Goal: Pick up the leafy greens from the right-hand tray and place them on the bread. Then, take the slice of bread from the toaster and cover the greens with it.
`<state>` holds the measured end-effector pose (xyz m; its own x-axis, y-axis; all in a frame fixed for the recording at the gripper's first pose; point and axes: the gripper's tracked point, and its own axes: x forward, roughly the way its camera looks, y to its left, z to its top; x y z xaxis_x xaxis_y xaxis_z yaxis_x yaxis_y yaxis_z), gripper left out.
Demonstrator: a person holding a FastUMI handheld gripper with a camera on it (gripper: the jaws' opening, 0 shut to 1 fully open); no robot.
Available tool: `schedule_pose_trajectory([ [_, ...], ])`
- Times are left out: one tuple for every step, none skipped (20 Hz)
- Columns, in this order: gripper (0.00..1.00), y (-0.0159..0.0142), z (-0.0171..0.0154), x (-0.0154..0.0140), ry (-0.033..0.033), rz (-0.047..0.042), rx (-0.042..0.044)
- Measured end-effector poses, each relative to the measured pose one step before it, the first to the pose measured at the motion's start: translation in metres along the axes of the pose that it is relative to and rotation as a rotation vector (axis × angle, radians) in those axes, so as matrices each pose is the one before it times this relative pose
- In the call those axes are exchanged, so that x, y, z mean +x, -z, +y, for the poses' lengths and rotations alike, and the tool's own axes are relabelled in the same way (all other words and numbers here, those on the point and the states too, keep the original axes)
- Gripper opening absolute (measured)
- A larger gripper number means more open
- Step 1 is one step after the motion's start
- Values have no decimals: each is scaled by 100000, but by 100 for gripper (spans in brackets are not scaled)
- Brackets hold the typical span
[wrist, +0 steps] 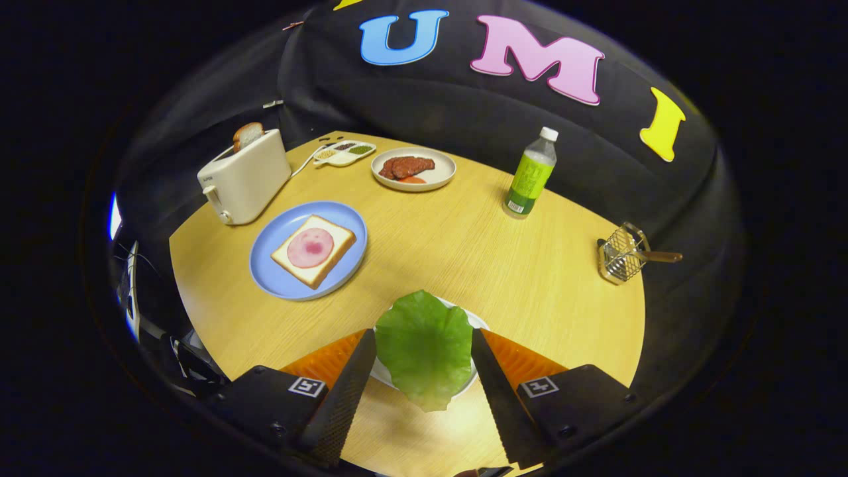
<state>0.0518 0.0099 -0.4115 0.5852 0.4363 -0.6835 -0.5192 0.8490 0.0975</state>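
The gripper [424, 354] has its two fingers [350, 387] spread wide, one on each side of a green lettuce leaf [425, 348]. The inner edges of the fingers come right up to the leaf's sides, but whether they press on it cannot be told. The leaf lies over a small white tray [478, 322], whose rim peeks out behind and beneath it, and the leaf's near tip hangs past the tray's front edge. Everything stands on a round, light wooden table [450, 252].

Beyond the fingers and to the left sits a blue plate [271, 278]. On it lies a square slice of white bread [329, 255] topped with a round pink slice of ham [310, 248]. Just behind that plate stands a white toaster [246, 177] with a browned slice of toast [248, 136] sticking up from its slot.

Farther back, near the table's far edge, is a small divided dish [344, 153] holding seasonings, and beside it a pale plate [438, 180] with slices of reddish meat [405, 166]. To the right of that plate stands a green drink bottle [530, 175] with a white cap, upright. Well off to the right, at the table's edge, rests a small wire basket [621, 257] with a wooden handle pointing outward.
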Motion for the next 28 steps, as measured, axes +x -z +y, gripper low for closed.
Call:
schedule_pose_trajectory([
  [90, 498, -21, 814, -1341, 1263, -464],
  [90, 572, 10, 820, -1252, 1756, -601],
  [89, 599, -133, 851, -800, 1989, -490],
  [87, 493, -51, 827, -1316, 1875, 65],
  [85, 326, 3, 924, -1302, 1479, 349],
  [85, 338, -41, 546, -1123, 1972, 352],
  [85, 311, -6, 853, -1106, 1502, 260],
  [83, 79, -192, 457, -266, 775, 12],
  [77, 178, -152, 357, -309, 970, -37],
  [75, 263, -191, 321, 25, 1408, 289],
  [75, 584, -159, 364, -87, 2332, 348],
  [75, 619, -193, 180, 5, 2696, 32],
  [71, 583, -221, 181, -22, 3334, -711],
  [66, -141, -59, 124, 748, -1148, 406],
  [61, 109, -196, -425, -6, 911, 421],
  [55, 43, -18, 390, 340, 39, -199],
  [53, -27, 72, -54, 100, -385, -99],
  [43, -123, 107, 63, -435, 289, -490],
  [28, -6, 51, -261, 601, -582, -607],
  [14, -51, 173, -81, 421, 336, -1048],
  [9, 70, 151, -125, -67, 281, -608],
  [9, 88, 165, -21, -344, 473, 429],
  [9, -61, 114, -384, -439, -306, 1825],
  [8, -423, 200, -578, -710, -1275, 2548],
  [8, -680, 200, -778, -661, -2848, 2309],
  [8, -832, 81, -835, -176, -2717, 1637],
  [8, -669, 110, -881, 394, -2245, 585],
  [8, -836, 188, -1002, 425, -2252, -574],
])
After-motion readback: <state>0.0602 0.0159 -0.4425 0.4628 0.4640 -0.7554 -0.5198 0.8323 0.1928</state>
